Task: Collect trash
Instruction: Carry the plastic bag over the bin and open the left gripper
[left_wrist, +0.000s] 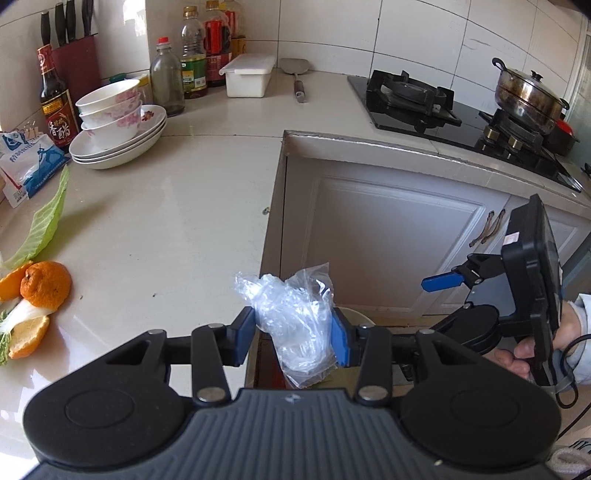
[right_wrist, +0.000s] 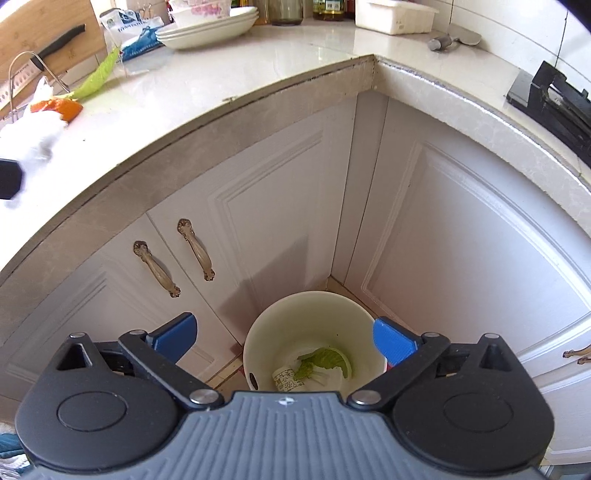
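Plastic bag (left_wrist: 295, 317), clear and crumpled, sits clamped between the blue pads of my left hand-held gripper (left_wrist: 293, 334), which I hold level just past the near edge of the desk (left_wrist: 177, 206), out over the gap in front of the cabinets. The bag bulges above the pads and hangs a little below them.

My right hand-held gripper (right_wrist: 284, 339) is released, its fingers spread wide with nothing between them. It tilts steeply downward, aimed into the corner where the two cabinet runs meet, and the cream trash bin (right_wrist: 266, 332) stands on the floor directly between the spread fingers in that view. In the bin lie a green leaf scrap (right_wrist: 325, 360) and some white paper.

From the left wrist camera I see the right hand-held gripper (left_wrist: 443, 282) off to the right, side-on and lower than the desk top, with the person's hand (left_wrist: 524, 354) wrapped around its grip.

More trash lies on the desk at the far left: orange peel (left_wrist: 44, 284), a long green cabbage leaf (left_wrist: 44, 225) and a pale stalk piece beside the peel. Stacked bowls and plates (left_wrist: 114, 125) stand farther back, well apart from both grippers.
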